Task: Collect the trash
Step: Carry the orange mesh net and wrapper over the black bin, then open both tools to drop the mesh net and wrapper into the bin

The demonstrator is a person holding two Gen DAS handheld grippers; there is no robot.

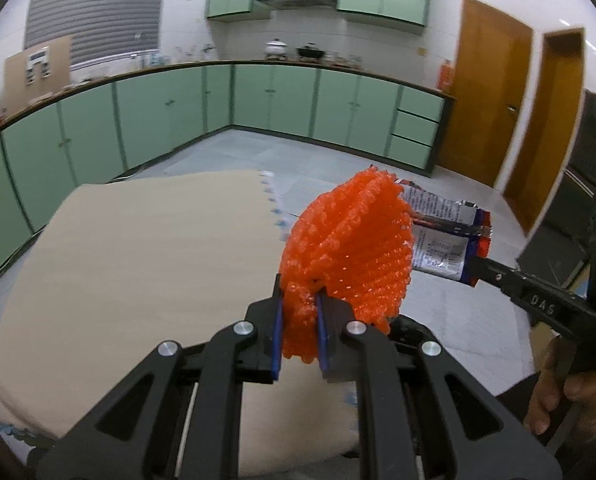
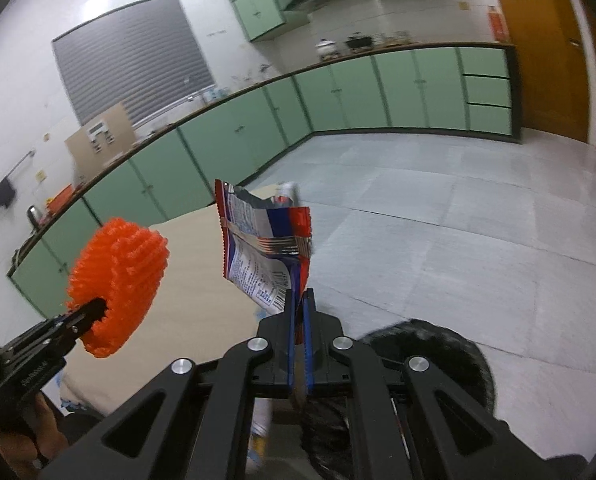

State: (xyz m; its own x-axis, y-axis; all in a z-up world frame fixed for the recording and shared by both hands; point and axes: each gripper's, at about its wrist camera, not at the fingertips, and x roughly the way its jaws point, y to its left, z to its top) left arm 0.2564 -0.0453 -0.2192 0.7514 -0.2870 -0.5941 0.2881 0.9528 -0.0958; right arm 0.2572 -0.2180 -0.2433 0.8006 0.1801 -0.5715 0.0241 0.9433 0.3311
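Observation:
My left gripper (image 1: 299, 300) is shut on an orange foam fruit net (image 1: 349, 248) and holds it in the air above the beige table (image 1: 146, 248). My right gripper (image 2: 298, 300) is shut on a crumpled red, blue and silver snack wrapper (image 2: 262, 248) and holds it up above the table's right edge. In the left wrist view the wrapper (image 1: 445, 240) and the right gripper (image 1: 477, 268) sit just right of the net. In the right wrist view the net (image 2: 118, 280) and the left gripper (image 2: 98, 308) are at the left.
A black round bin (image 2: 429, 356) lies below the right gripper, beside the table (image 2: 202, 280). Green cabinets (image 1: 290, 100) line the far walls. A wooden door (image 1: 489, 92) stands at the right. Grey tiled floor (image 2: 457, 220) spreads beyond the table.

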